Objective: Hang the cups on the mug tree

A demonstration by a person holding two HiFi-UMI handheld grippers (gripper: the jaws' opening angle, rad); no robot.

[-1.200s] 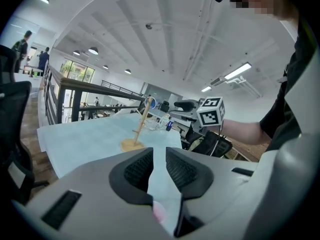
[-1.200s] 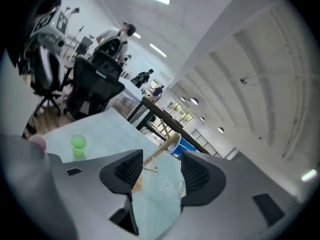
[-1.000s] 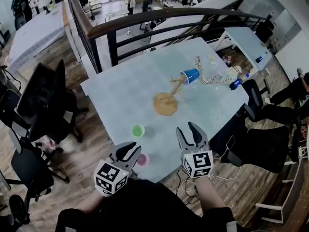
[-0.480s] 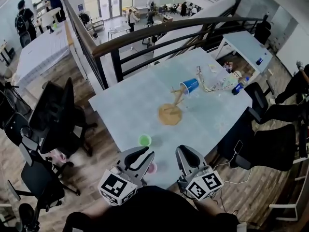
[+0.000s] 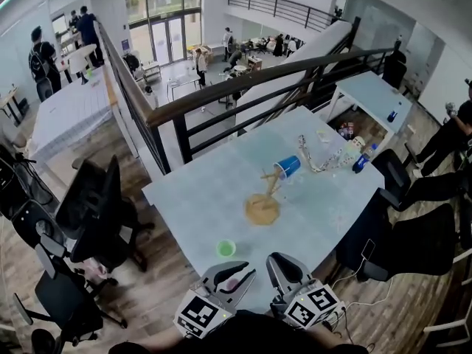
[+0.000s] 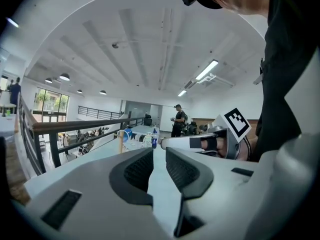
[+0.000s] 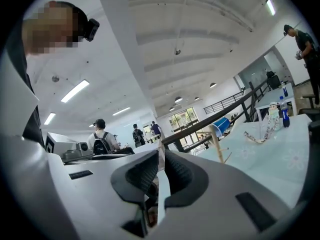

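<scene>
The wooden mug tree (image 5: 263,203) stands mid-table with a blue cup (image 5: 288,167) hung on an upper peg. A green cup (image 5: 226,248) sits near the table's front edge. A pink cup (image 5: 231,283) shows partly under my left gripper (image 5: 243,273), whose jaws stand slightly apart with nothing between them. My right gripper (image 5: 279,260) is beside it at the front edge, its jaws drawn together and empty. The left gripper view shows my left gripper (image 6: 159,156) and the distant mug tree (image 6: 120,143). The right gripper view shows my right gripper (image 7: 161,164) and the blue cup (image 7: 220,126).
A lanyard (image 5: 310,157) and a blue-capped bottle (image 5: 361,161) lie at the table's far right. A dark railing (image 5: 243,83) runs behind the table (image 5: 199,198). Office chairs (image 5: 92,212) stand to the left, more at the right (image 5: 402,242).
Both grippers have drawn back toward my body and sit lower in the head view, and the table looks farther off. The right gripper's jaws have closed from wide apart.
</scene>
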